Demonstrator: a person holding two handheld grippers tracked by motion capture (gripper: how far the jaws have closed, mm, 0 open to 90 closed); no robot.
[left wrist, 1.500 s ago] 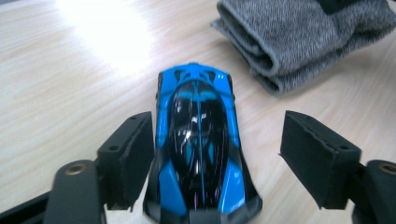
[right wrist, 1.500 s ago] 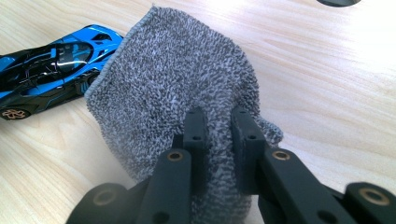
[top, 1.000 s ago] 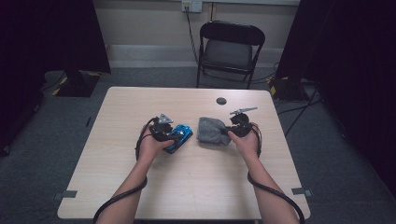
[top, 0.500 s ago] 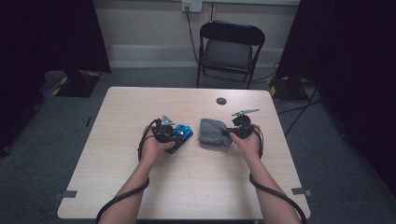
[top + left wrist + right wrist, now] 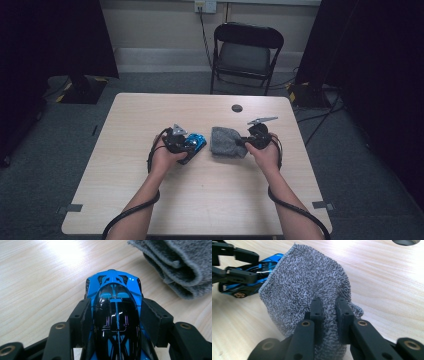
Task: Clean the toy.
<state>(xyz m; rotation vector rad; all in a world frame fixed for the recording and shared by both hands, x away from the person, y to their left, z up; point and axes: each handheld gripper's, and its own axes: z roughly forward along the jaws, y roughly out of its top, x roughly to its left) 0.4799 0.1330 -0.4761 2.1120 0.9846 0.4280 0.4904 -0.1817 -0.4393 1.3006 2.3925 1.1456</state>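
Note:
A blue and black toy car (image 5: 113, 315) lies on the table (image 5: 200, 200), left of centre. My left gripper (image 5: 115, 302) is shut on the car. Its jaws have just been closing, and the pads now press on the car's two sides. From above, the left gripper (image 5: 187, 146) points right toward the car (image 5: 195, 143). A folded grey cloth (image 5: 307, 282) sits just right of the car. My right gripper (image 5: 329, 302) is shut on the cloth's near edge and holds it partly raised. In the high view, the right gripper (image 5: 243, 142) meets the cloth (image 5: 226, 142) from the right.
A small black disc (image 5: 237, 108) lies on the table behind the cloth. A black folding chair (image 5: 245, 50) stands beyond the far edge. Cables trail from both grippers past the forearms. Bare tabletop stretches in front of the hands.
The blue car has turned a little between the left gripper's jaws. The right gripper and the cloth have stayed put.

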